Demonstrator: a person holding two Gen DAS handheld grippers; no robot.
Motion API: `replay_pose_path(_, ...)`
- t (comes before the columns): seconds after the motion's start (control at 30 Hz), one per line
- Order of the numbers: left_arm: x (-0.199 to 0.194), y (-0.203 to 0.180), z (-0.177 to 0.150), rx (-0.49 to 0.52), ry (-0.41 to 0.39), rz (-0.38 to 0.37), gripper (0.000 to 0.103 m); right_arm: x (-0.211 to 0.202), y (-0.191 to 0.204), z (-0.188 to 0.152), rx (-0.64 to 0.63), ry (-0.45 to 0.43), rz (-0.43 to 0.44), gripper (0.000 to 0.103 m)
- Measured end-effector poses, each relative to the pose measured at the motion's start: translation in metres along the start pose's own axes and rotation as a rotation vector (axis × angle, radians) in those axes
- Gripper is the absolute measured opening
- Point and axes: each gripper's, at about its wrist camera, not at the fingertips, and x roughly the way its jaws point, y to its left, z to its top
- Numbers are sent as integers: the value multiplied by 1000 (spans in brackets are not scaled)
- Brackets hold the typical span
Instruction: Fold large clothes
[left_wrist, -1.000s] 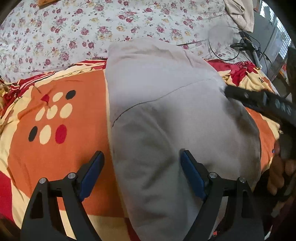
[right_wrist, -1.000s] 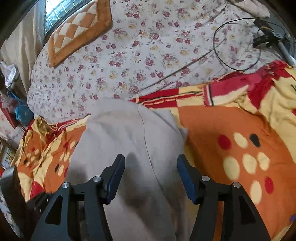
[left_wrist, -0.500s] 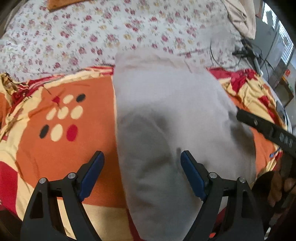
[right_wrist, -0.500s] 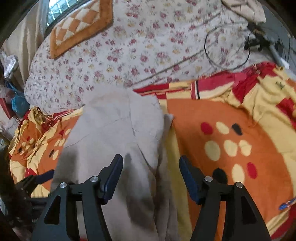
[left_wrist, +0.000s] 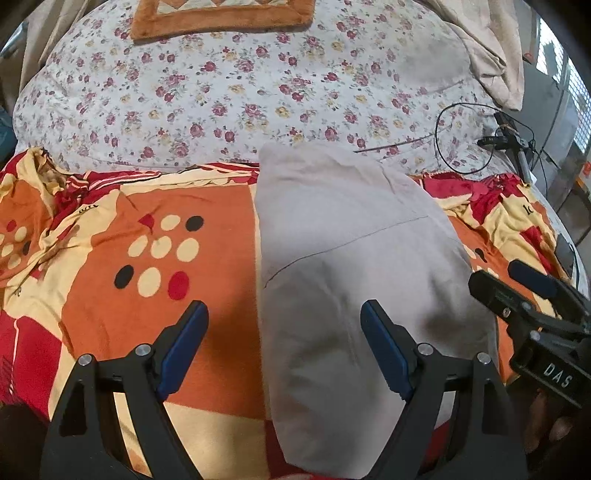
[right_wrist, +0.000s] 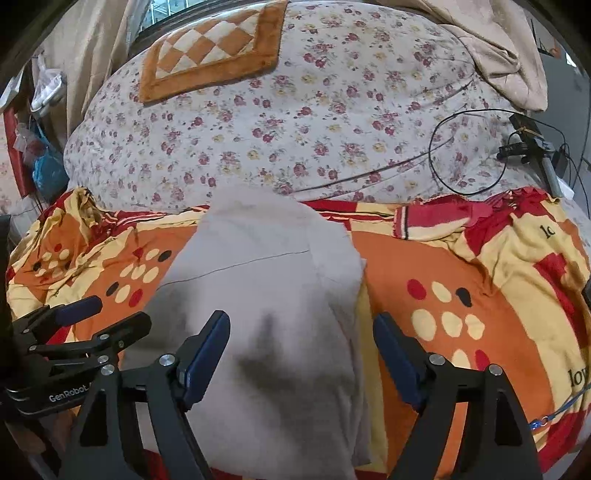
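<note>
A grey garment (left_wrist: 343, 258) lies folded into a long strip on an orange, red and yellow blanket (left_wrist: 122, 229); it also shows in the right wrist view (right_wrist: 266, 295). My left gripper (left_wrist: 284, 332) is open and empty, held above the garment's left edge near its near end. My right gripper (right_wrist: 301, 339) is open and empty, held above the garment's right edge. Each gripper shows in the other's view: the right one (left_wrist: 517, 291) at the right border, the left one (right_wrist: 92, 325) at the left border.
A floral quilt (left_wrist: 229, 85) covers the bed beyond the blanket, with an orange checked cushion (right_wrist: 214, 44) at the back. A black cable loop and a small tripod (right_wrist: 524, 147) lie at the right. A beige cloth (right_wrist: 506, 48) is bunched at the back right.
Both grippers have pulled back and risen from the garment, so more of the bed shows. The garment lies still, and both grippers have stayed open.
</note>
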Motion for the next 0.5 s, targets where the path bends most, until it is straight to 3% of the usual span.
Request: replay_pose_path(0.5, -3, -2, -1, 8, -18, 25, 85, 5, -1, -6, 30, 20, 10, 82)
